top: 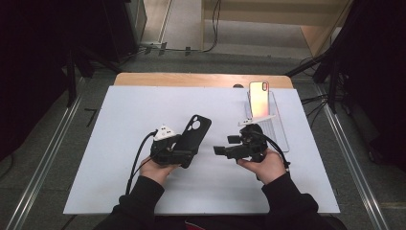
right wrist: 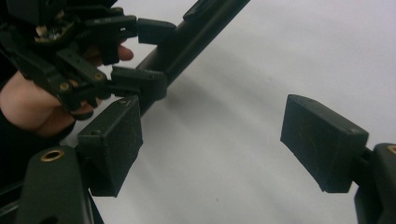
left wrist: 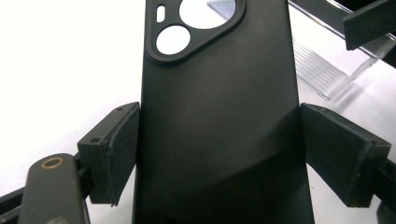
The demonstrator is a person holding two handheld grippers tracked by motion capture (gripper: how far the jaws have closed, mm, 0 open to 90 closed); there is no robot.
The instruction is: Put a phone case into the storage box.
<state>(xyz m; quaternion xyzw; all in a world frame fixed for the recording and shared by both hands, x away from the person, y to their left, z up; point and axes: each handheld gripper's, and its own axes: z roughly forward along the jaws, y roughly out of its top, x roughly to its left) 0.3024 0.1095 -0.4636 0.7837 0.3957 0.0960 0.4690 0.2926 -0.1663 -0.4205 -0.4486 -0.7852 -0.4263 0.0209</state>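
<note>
Sleeved forearms enter at the near table edge, each hand working a two-jaw tool over a white table (top: 119,124). At left, the left gripper (top: 184,151) is clamped across the width of a black phone case (top: 195,136), w/ both pads (left wrist: 114,151) pressed to the case's long side edges in the left gripper view; the case's back faces that camera, and its camera cutout (left wrist: 194,25) points away from the hand. In the high view the case's long axis runs from the left hand up and slightly right, toward the far side of the table, the free end tilted off the surface as far as can be judged. Center-right, the right gripper (top: 224,146) points left at the case, jaws spread apart and nothing between them; the right gripper view looks past its own pads at the case's edge (right wrist: 187,42), which lies just beyond and to the upper left. Far right, a clear stand (top: 275,120) carries a pink-orange phone (top: 259,98), well behind the right hand. Likely next move turns on that gap: the case lies left of the empty claw, near but not touching, so the right hand is the one free to close in.
</note>
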